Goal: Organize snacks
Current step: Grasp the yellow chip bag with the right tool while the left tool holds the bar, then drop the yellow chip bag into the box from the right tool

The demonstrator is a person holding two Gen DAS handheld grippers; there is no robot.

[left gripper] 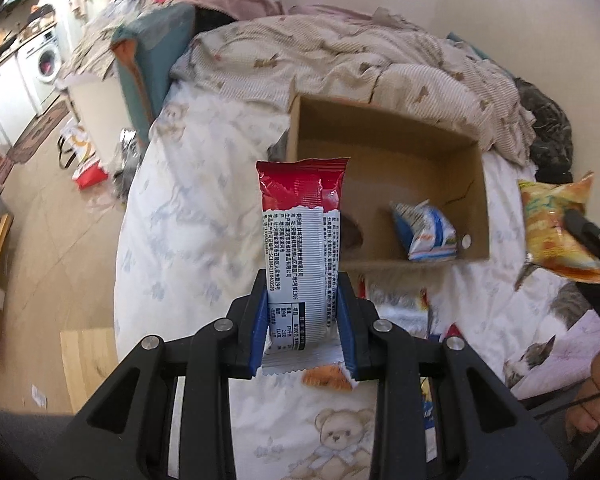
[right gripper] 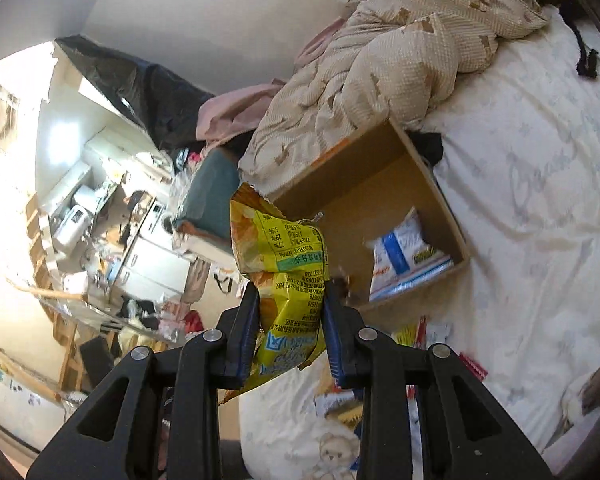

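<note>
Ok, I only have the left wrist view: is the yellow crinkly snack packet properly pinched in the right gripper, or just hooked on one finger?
Observer: Pinched. In the right wrist view the yellow crinkly snack packet sits between both blue pads of the right gripper, gripped around its middle.
Operator: My red-and-white foil packet blocks the left half of the brown cardboard box. Anything in there?
Observer: What I can see of that floor is bare cardboard. The blue-and-white pouch lies in the opposite near corner.
Operator: Nothing else?
Observer: A small dark thing shows near the front wall. I cannot tell what it is.
</note>
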